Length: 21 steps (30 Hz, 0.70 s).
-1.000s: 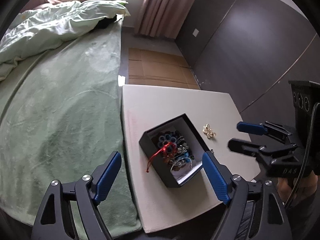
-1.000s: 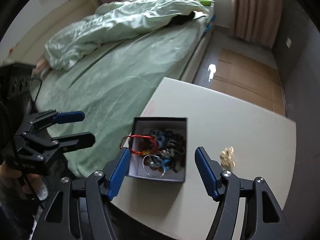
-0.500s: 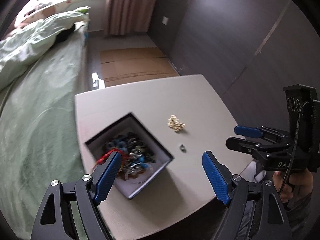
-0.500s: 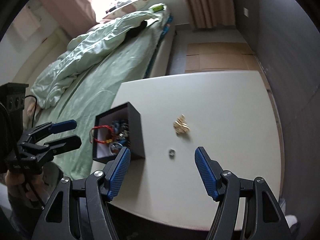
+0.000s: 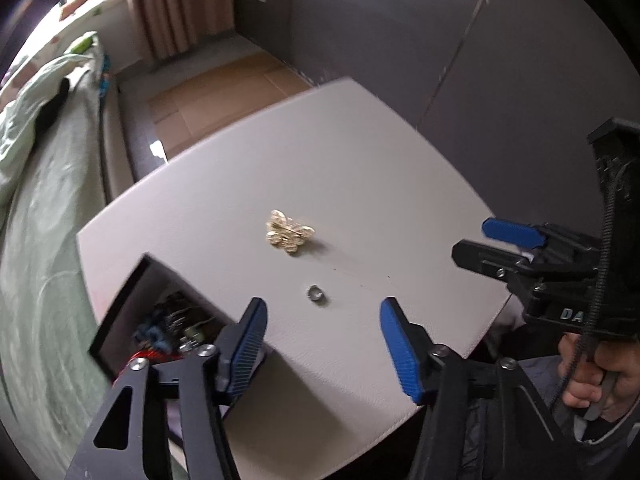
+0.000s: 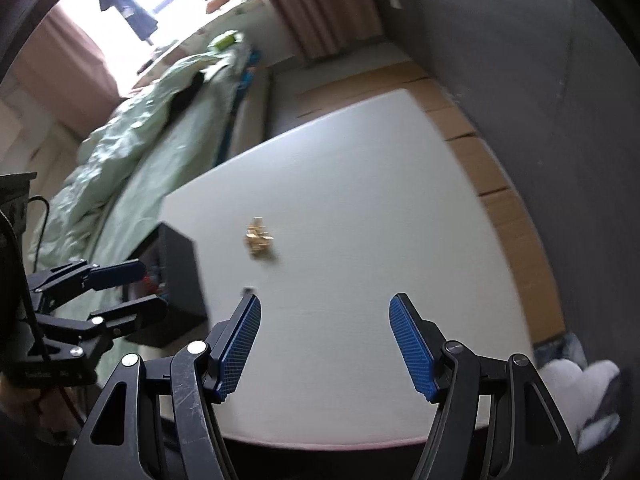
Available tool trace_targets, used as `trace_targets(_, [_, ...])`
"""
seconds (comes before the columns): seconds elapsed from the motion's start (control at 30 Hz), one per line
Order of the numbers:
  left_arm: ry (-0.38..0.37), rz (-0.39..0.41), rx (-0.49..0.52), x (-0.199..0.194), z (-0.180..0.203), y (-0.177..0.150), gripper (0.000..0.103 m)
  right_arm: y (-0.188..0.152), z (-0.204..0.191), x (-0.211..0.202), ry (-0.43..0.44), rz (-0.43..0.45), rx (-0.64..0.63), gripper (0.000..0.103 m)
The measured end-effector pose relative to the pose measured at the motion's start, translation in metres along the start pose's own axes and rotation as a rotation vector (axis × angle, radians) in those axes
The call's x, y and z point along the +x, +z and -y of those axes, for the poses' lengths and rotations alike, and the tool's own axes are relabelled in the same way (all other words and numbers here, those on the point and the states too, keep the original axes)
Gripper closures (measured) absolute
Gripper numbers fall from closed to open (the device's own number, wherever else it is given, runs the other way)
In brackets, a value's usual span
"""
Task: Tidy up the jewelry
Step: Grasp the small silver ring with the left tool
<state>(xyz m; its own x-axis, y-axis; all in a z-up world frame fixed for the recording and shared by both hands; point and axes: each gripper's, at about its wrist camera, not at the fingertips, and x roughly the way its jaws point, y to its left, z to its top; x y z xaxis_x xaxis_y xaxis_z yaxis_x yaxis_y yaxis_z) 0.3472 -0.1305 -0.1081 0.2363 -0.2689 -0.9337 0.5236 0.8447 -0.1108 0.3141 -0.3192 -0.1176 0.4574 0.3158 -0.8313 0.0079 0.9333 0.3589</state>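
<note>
One small silver ring (image 5: 315,293), upright

Only the white letters "DA" could be read, cut off at the cable, on the black plastic body of the right gripper (image 5: 486,242). Other markings were too blurred.

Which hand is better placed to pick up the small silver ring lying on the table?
Left. The ring sits just ahead between the left tool's closing jaws, still untouched.
</note>
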Motion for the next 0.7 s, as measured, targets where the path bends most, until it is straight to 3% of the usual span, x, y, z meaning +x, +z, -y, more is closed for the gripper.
trace_targets(0.13, [0.026,-0.068,0.037,0.027,0.009,0.009,0.055,0.000,0.015,0.005,0.002,-0.016,0.055,0.036])
trace_targets(0.2, [0.032,-0.100,0.040,0.039,0.009,0.011,0.065,0.000,0.021,0.006,0.003,-0.018,0.071,0.036])
trace_targets(0.47, [0.076,-0.179,0.014,0.070,0.001,0.016,0.074,-0.001,0.039,0.009,0.020,-0.022,0.123,0.036])
trace_targets(0.63, [0.078,-0.198,0.010,0.082,-0.001,0.019,0.074,0.001,0.037,0.011,0.026,-0.026,0.107,0.036])
trace_targets(0.7, [0.084,-0.218,0.008,0.088,-0.002,0.017,0.078,0.001,0.033,0.012,0.035,-0.027,0.093,0.036])
